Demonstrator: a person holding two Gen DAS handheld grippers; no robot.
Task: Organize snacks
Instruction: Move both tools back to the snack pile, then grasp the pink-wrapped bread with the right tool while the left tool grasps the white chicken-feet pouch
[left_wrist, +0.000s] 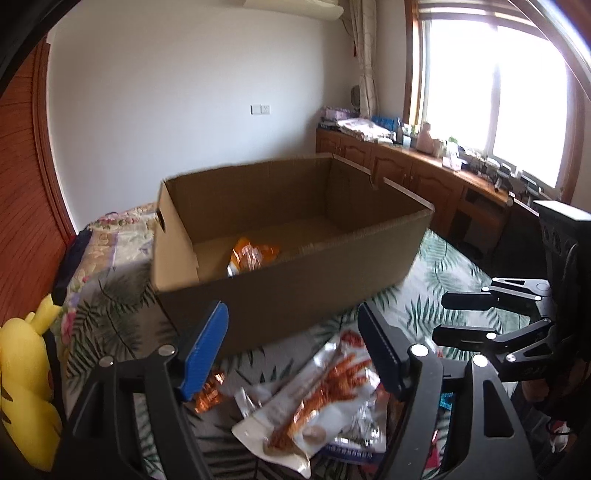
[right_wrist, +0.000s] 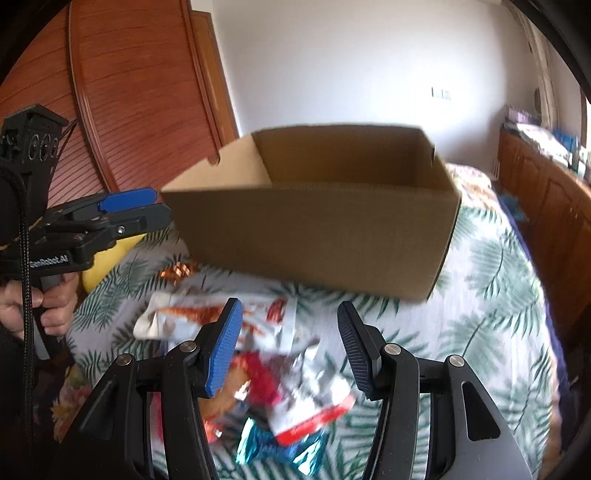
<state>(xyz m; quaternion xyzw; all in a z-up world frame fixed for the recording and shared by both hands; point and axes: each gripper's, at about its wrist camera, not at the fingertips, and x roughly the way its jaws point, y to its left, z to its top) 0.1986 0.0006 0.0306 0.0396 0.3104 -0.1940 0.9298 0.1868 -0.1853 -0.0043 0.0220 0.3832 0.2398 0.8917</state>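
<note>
Blurred snack pile (right_wrist: 280, 373) (labels unreadable).

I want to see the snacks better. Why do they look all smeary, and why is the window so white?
Right wrist view: motion blur smears the snack packets and cardboard box. Left wrist view: sharper, though the window is washed out by daylight. Both views: the fisheye lens bends straight edges, with dark corners.
</note>
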